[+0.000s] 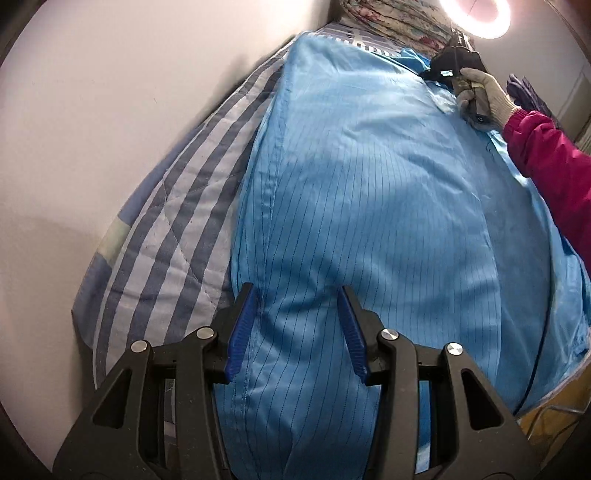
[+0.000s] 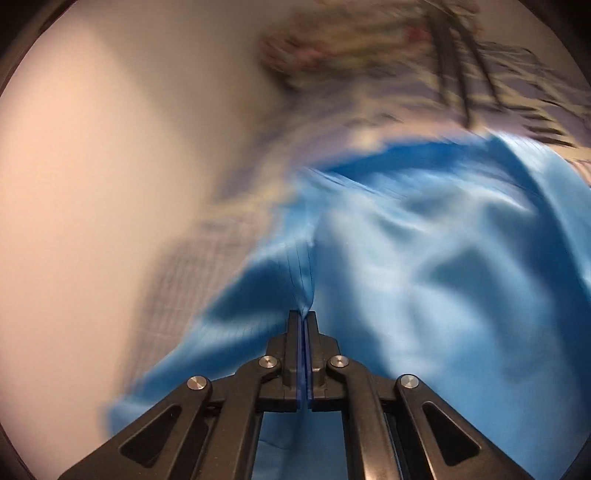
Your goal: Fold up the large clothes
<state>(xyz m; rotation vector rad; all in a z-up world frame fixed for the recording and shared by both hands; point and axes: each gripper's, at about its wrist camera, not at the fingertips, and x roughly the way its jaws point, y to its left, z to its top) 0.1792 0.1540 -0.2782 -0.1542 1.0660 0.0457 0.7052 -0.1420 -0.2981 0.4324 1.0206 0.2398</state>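
A large light-blue pinstriped garment (image 1: 369,184) lies spread along a bed. My left gripper (image 1: 297,317) is over its near end, jaws apart, with blue cloth under and between the blue pads (image 1: 242,325); they do not pinch it. At the far end, a gloved hand (image 1: 487,92) holds my right gripper (image 1: 430,74) at the garment's edge. In the blurred right wrist view the right gripper (image 2: 303,317) is shut, a pleat of the garment (image 2: 424,258) pinched at its tips.
A blue-and-white striped quilt (image 1: 177,229) covers the bed, flush against a white wall (image 1: 92,110) on the left. Floral bedding (image 1: 388,18) is piled at the far end under a ring light (image 1: 476,14). A pink sleeve (image 1: 554,166) crosses the right side.
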